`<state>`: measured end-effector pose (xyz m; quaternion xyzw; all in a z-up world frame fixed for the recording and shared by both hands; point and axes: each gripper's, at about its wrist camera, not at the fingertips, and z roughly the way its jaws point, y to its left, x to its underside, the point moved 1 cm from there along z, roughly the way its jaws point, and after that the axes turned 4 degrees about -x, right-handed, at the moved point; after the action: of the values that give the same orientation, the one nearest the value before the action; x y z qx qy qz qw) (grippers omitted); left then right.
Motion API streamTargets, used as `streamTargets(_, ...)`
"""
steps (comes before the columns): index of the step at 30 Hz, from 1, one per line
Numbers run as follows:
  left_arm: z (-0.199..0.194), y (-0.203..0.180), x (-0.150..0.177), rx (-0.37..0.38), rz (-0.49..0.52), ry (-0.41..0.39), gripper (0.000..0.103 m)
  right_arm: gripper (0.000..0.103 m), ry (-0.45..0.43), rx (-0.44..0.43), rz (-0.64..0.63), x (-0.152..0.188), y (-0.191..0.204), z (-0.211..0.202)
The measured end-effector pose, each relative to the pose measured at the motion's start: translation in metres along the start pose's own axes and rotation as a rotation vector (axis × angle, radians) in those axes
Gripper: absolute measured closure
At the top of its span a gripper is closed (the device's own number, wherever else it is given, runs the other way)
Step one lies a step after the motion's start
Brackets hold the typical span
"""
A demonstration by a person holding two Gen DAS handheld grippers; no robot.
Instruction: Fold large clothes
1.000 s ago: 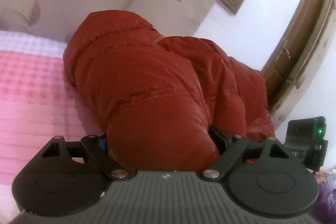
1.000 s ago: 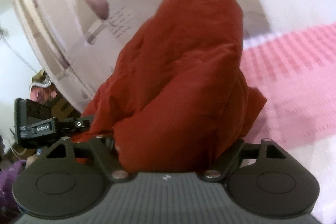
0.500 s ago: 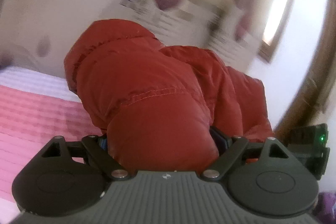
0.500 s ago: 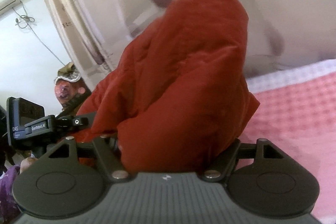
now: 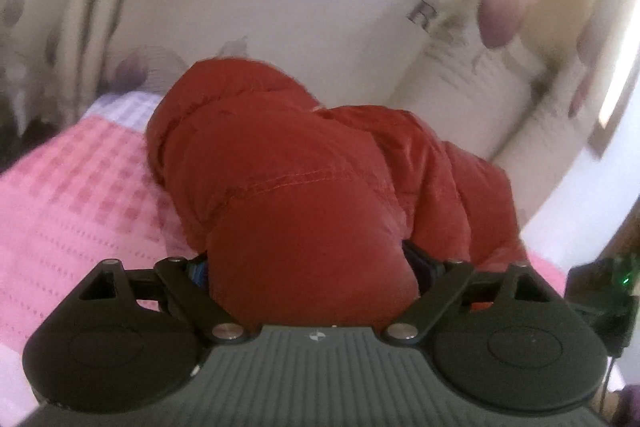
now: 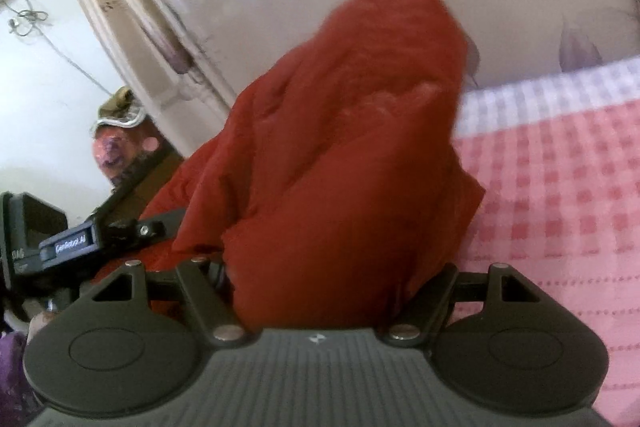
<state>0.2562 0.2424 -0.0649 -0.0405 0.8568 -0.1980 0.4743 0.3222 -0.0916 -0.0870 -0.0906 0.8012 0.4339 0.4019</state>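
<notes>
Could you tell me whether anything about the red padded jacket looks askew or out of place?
The red padded jacket is not flat: it bunches into a lumpy heap above the pink checked bedspread, clamped by the left hand-held gripper and the right hand-held gripper. No damage shows.

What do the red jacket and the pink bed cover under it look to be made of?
Jacket: seemingly a thin synthetic shell over padding, slightly shiny; it puffs into rounded sections between stitched seams and shows soft highlights.
Bed cover: likely woven cotton, matte; it has a raised checked weave with rows of dotted stitching. The blur leaves the fibre open.
</notes>
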Motion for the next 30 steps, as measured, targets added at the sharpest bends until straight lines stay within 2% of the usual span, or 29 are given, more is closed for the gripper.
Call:
streamTargets(3,-0.005,-0.006,0.006,-0.048,0.019,-0.035,0.002,0.017,0.021,0.0,0.023,0.004,-0.008,0.007)
streamTargets(6,-0.015,-0.025,0.008,-0.143,0.118,-0.097,0.0,0.009,0.036,-0.013,0.063,0.008,-0.02,0.002)
streamTargets(10,-0.027,-0.048,0.011,-0.241,0.203,-0.142,0.0,0.007,0.044,-0.033,0.167,0.005,-0.023,0.004)
streamTargets(13,-0.034,-0.063,0.015,-0.313,0.258,-0.156,0.0,0.007,0.04,-0.028,0.18,0.001,-0.019,-0.007)
streamTargets(16,-0.042,-0.077,0.021,-0.381,0.292,-0.163,0.0,0.007,-0.001,-0.023,0.152,-0.003,-0.007,-0.031)
streamTargets(20,-0.054,-0.096,0.031,-0.477,0.34,-0.195,0.0,0.006,-0.037,0.06,0.057,0.0,0.015,-0.067)
streamTargets(24,-0.071,-0.114,0.04,-0.522,0.367,-0.235,0.0,0.005,-0.045,0.195,-0.122,0.016,0.054,-0.094)
streamTargets(28,-0.088,-0.128,0.048,-0.544,0.382,-0.266,0.0,0.002,-0.08,0.251,-0.229,0.035,0.089,-0.113)
streamTargets(30,-0.098,-0.135,0.049,-0.56,0.38,-0.28,0.0,0.001,-0.095,0.248,-0.25,0.042,0.103,-0.121)
